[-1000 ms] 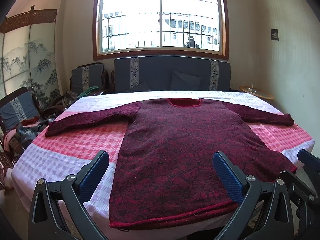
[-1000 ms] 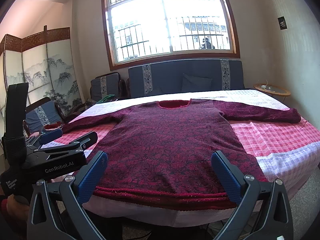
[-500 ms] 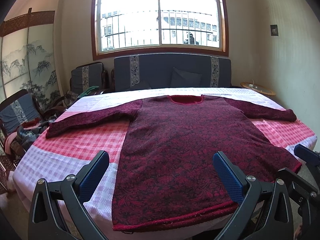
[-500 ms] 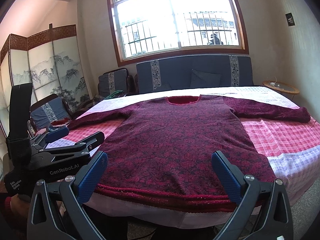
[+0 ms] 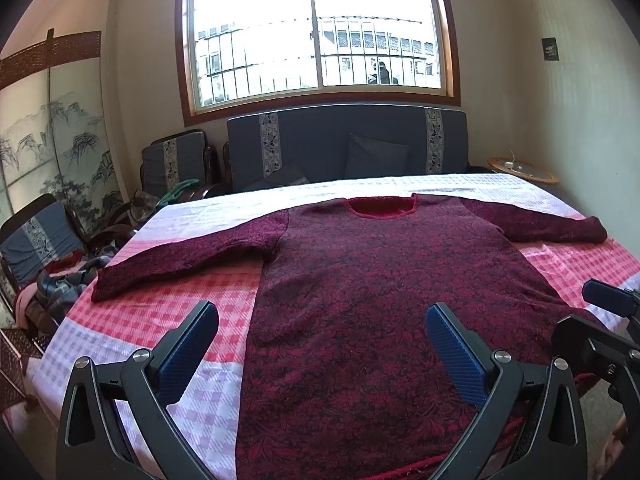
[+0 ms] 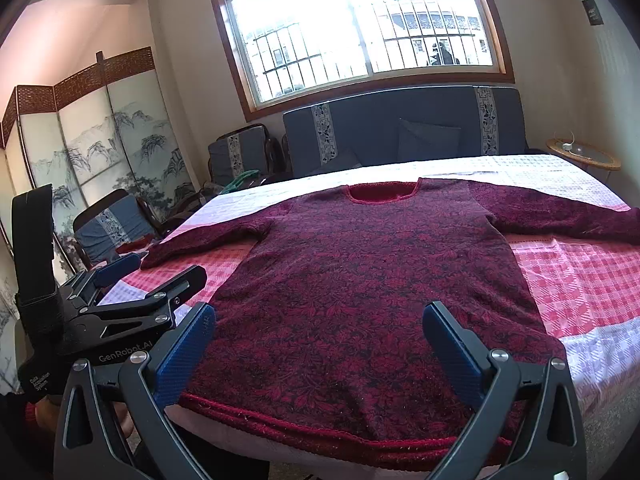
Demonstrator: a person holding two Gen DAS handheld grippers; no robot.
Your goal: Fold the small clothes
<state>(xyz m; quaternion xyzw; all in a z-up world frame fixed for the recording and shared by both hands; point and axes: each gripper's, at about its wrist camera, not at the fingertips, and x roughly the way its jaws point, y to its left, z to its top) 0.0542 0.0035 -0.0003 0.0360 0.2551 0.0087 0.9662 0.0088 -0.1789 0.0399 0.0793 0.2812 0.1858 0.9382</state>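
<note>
In the right wrist view, the black body of the left claw (image 6: 160,276) carried white lettering that read "GenRobot.AI" along its side. Lower on the same tool, near its handle, a smaller white label read "Data Acquisition System", though its small print was only partly legible. No other words, numbers or signs could be read in either view.

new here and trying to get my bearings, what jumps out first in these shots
A dark red patterned sweater lies spread flat, sleeves out, on a pink and lilac checked bed cover. Both the left hand-held gripper and right hand-held gripper are open near its hem. A bright barred window glares behind.
</note>
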